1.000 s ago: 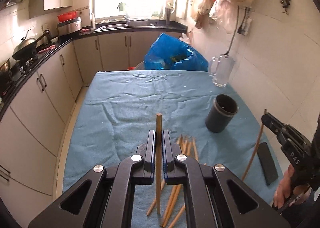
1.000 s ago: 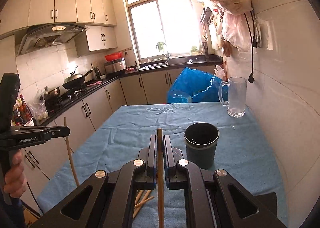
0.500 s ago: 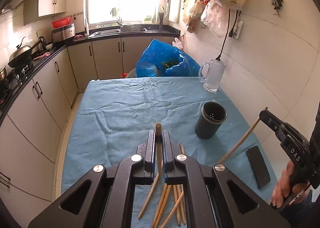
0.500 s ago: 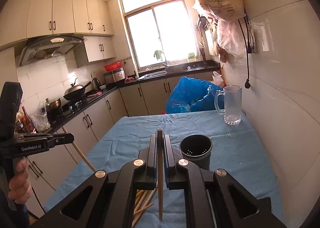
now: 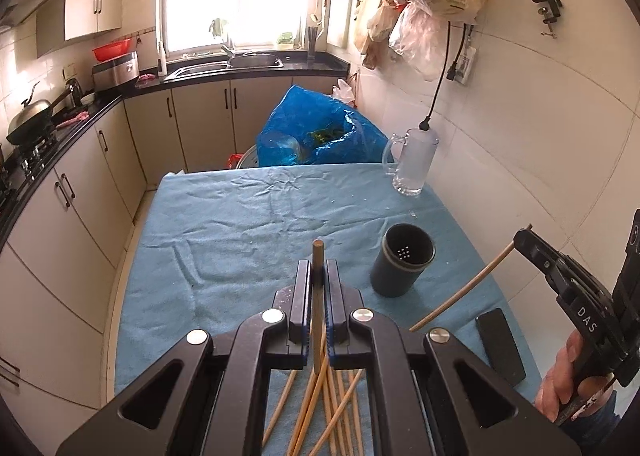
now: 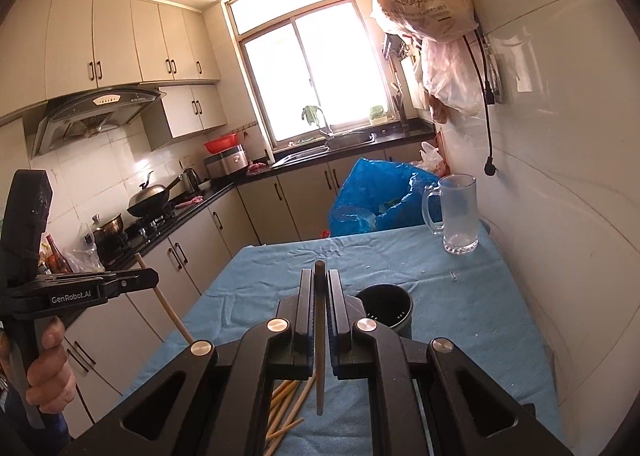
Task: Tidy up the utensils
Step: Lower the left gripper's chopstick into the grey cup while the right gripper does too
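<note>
the left hand-held gripper (image 5: pixel 318 298) is clamped narrow on one chopstick (image 5: pixel 317 308), which stands upright between its pads with its round top poking above them. the right hand-held gripper (image 6: pixel 319 314) is likewise closed on a second chopstick (image 6: pixel 319 340), held upright in its own view; in the left view that stick (image 5: pixel 468 288) slants down from the gripper's tip above the right edge of the tabletop (image 5: pixel 240 240). the loose chopsticks (image 5: pixel 332 412) lie in a crossed pile on the blue cloth at the near edge, under the left gripper. the dark holder (image 5: pixel 402 266) stands upright near the right edge, apart from the pile. a glass mug (image 5: pixel 412 161) stands at the far right corner, and a black phone (image 5: pixel 500 346) lies flat by the near right edge.
</note>
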`<state>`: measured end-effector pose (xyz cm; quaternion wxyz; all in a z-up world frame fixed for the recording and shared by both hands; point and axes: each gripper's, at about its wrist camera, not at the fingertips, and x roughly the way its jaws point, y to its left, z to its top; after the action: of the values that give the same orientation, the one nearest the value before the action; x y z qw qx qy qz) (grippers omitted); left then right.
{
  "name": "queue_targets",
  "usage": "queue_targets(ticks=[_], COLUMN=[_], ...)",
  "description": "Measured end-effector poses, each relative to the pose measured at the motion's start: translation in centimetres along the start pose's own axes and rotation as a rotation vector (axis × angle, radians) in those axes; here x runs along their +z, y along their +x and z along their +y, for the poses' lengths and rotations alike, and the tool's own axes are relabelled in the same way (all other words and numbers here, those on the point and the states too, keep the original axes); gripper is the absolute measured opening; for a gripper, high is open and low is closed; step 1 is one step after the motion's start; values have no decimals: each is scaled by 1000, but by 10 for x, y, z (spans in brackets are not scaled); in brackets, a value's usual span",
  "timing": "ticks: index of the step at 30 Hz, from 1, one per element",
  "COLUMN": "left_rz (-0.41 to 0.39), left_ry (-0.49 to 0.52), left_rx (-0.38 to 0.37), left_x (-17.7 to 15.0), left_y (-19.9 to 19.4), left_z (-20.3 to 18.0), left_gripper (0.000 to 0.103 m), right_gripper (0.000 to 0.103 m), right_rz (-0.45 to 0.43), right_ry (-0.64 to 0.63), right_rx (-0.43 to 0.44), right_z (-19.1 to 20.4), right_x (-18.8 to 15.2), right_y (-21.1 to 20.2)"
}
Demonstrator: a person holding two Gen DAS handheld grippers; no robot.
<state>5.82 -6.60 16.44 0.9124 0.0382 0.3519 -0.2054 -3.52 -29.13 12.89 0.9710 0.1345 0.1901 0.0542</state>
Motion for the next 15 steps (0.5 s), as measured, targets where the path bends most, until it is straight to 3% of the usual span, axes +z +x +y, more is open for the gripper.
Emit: queue_targets(ticks=[7, 15], left_rz=[-14, -71], left_ry=[23, 53], left_rx=[-23, -72], left_x=[21, 69], left_y=[-2, -15], left_z=[-22, -56], left_gripper=[5, 5], right_gripper=[6, 6], right_rz=[-31, -117], right_ry=[20, 43], right_rx=[-2, -26], right_z=[-12, -27], right_x=[19, 68], right_y=[-11, -22])
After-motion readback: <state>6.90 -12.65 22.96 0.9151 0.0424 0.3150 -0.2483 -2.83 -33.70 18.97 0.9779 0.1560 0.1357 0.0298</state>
